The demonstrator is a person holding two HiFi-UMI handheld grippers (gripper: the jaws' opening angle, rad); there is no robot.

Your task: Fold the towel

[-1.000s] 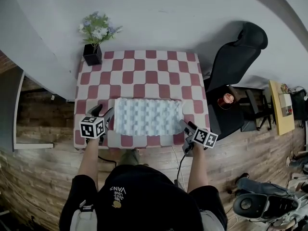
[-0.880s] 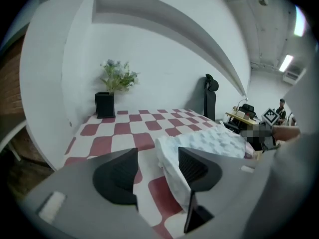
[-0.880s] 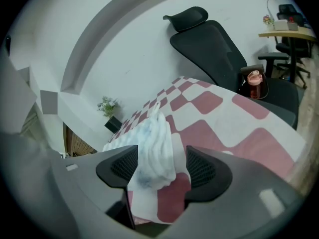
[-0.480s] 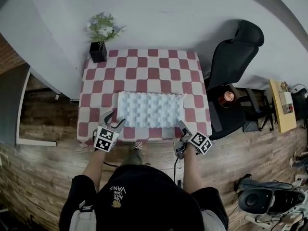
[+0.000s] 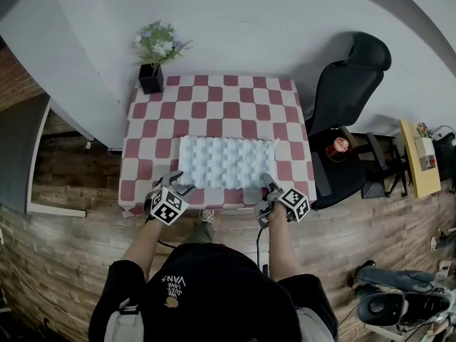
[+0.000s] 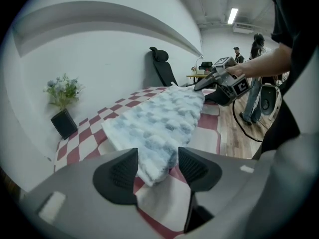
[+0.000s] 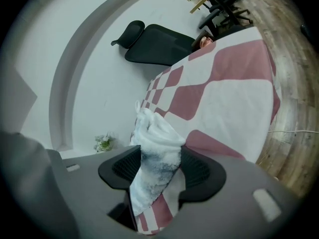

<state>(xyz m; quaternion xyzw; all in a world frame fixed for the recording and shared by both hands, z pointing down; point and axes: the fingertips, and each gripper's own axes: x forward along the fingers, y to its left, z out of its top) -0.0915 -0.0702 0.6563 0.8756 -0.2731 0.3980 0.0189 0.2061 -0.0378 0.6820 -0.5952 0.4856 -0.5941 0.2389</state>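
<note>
Towel [image 5: 226,162] is laid flat on the near half of the red-and-white checked tablecloth [image 5: 214,98]. Its near-left corner is straddled by the left gripper [image 6: 156,167], jaws apart and pads not pressing. The near-right corner is clamped by the right gripper [image 7: 160,168], whose jaws have just been closing. A potted plant [image 5: 158,52] is set at the far-left table corner. A black office chair [image 5: 349,84] is parked just beside the right edge.

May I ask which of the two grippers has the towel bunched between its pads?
The right gripper: its jaws have just been closing, and the towel fills their gap pad to pad. The left gripper holds its jaws open around a flat corner.
</note>
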